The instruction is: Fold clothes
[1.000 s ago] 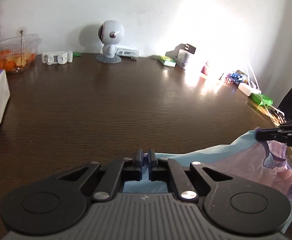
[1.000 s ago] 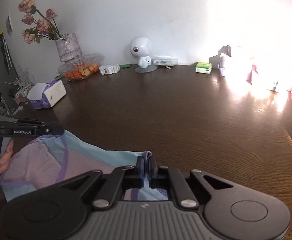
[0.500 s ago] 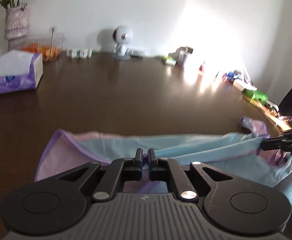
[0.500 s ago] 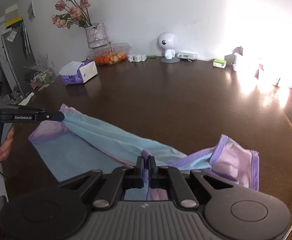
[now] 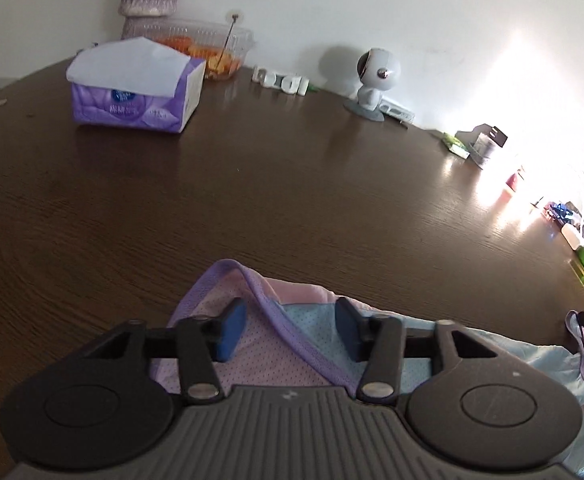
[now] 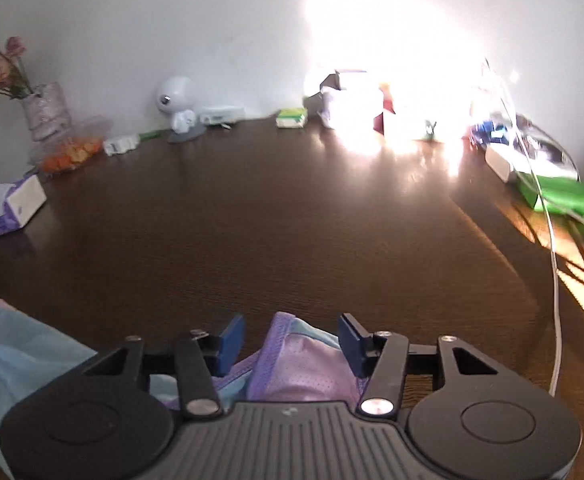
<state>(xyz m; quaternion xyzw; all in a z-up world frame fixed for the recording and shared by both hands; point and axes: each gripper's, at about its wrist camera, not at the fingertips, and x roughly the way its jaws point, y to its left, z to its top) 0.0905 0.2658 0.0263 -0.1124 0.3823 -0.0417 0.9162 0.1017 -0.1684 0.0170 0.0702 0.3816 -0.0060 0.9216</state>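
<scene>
Both claws let go of the garment

My left claw (image 5: pixel 287 330) and right claw (image 6: pixel 287 340), clamped a second earlier, were opening; the lilac-and-pale-blue mesh garment (image 5: pixel 292 344) lay slack between their pads on the dark wooden table (image 5: pixel 292 200), a fold laid down.

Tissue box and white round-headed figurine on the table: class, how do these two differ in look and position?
The tissue box is a low purple-and-white block lying flat; the figurine is white, round-headed and upright on a grey base. The tissue box sits forward on the table; the figurine stands back by the wall. Both rest on the dark wooden table.
</scene>
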